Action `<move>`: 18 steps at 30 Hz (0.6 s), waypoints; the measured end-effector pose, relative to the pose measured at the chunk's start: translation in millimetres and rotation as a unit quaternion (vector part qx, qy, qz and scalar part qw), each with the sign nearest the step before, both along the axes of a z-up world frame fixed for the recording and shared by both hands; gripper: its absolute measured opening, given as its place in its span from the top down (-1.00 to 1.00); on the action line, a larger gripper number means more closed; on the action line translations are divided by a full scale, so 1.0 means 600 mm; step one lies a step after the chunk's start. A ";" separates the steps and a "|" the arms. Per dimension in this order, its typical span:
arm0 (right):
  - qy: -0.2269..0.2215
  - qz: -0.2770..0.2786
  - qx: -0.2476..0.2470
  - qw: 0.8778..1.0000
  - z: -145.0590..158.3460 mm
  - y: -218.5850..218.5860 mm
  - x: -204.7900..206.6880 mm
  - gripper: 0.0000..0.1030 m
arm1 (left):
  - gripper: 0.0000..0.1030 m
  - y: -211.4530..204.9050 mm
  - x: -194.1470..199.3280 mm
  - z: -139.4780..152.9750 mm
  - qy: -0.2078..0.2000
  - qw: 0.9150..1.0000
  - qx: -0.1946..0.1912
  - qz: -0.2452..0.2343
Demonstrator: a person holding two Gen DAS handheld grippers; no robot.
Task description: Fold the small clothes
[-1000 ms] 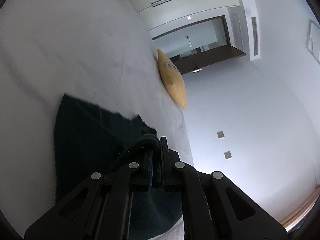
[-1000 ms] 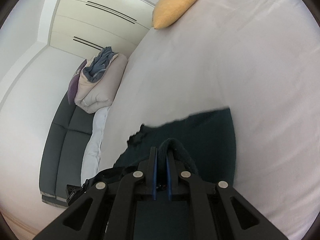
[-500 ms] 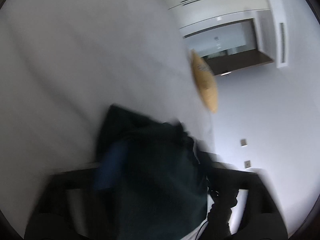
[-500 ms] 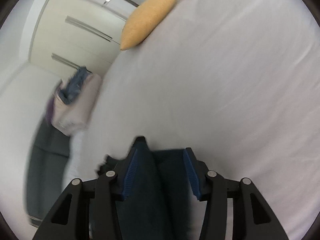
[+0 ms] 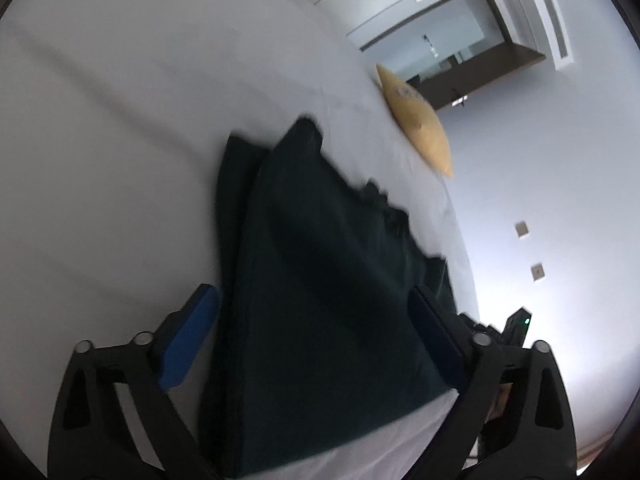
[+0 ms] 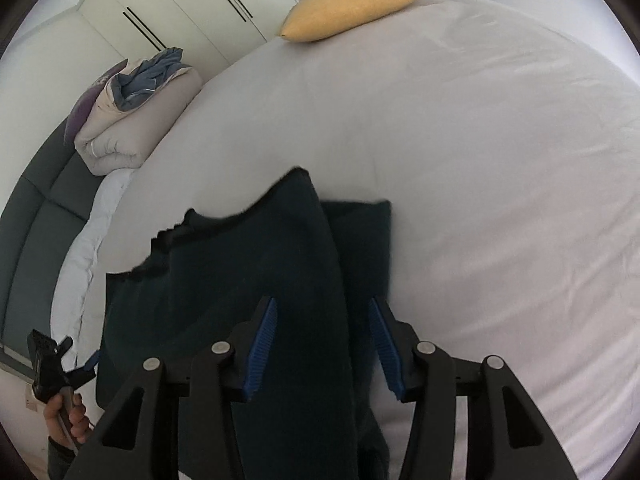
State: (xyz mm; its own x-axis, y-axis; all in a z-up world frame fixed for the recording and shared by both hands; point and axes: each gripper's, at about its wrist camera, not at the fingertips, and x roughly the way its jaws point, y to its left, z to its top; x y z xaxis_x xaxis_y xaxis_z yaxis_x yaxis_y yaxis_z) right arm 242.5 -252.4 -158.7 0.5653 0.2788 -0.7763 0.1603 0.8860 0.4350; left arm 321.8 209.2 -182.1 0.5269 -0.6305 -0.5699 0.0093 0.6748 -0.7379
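Note:
A dark green garment [image 5: 320,260] lies on the white bed sheet [image 5: 120,120], one layer folded over another. My left gripper [image 5: 312,292] hovers over its near end with the jaws wide and closing; the cloth lies under and between the blue pads [image 5: 188,344], which do not press it. In the right wrist view the same garment [image 6: 240,260] runs up between the fingers of my right gripper [image 6: 323,301], which stands open, pads clear of the cloth. My left gripper [image 6: 44,360] shows there too at the lower left, in a person's hand [image 6: 66,412].
A yellow pillow [image 6: 352,4] sits at the bed's far edge, also the yellow pillow [image 5: 420,124] in the left wrist view. A folded duvet [image 6: 136,112] with blue clothes on top lies at the left by a dark padded headboard [image 6: 36,240]. Bare white sheet [image 6: 480,160] spreads to the right.
Both grippers were shut on a raised fold of the garment; both have opened and let it go. The garment now lies flatter on the bed, folded over.

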 end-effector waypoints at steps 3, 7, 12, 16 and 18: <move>0.003 -0.015 0.022 1.000 -0.008 -0.004 -0.023 -0.01 | -0.41 -0.007 -0.024 -0.018 0.006 1.000 0.024 -0.010; 0.008 -0.015 0.048 0.999 -0.026 -0.016 -0.058 -0.01 | -0.02 -0.007 -0.040 -0.024 0.001 0.999 0.038 -0.014; 0.006 0.002 0.064 0.998 -0.030 -0.009 -0.088 -0.01 | 0.49 -0.014 -0.055 -0.024 -0.011 0.997 0.073 -0.021; -0.021 0.001 0.082 0.996 -0.018 -0.015 -0.117 -0.01 | 0.51 -0.019 -0.060 -0.014 -0.027 0.995 0.098 -0.020; -0.019 0.006 0.082 0.996 -0.017 -0.015 -0.122 -0.01 | 0.51 -0.022 -0.068 -0.005 -0.041 0.993 0.110 -0.023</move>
State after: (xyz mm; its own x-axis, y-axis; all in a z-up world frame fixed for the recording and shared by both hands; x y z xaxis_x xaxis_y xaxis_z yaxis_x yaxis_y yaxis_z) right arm 169.3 -261.3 -168.6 0.5899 0.4071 -0.6973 0.1308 0.8040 0.5801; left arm 281.3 196.1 -184.9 0.5513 -0.5194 -0.6529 0.0982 0.8175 -0.5674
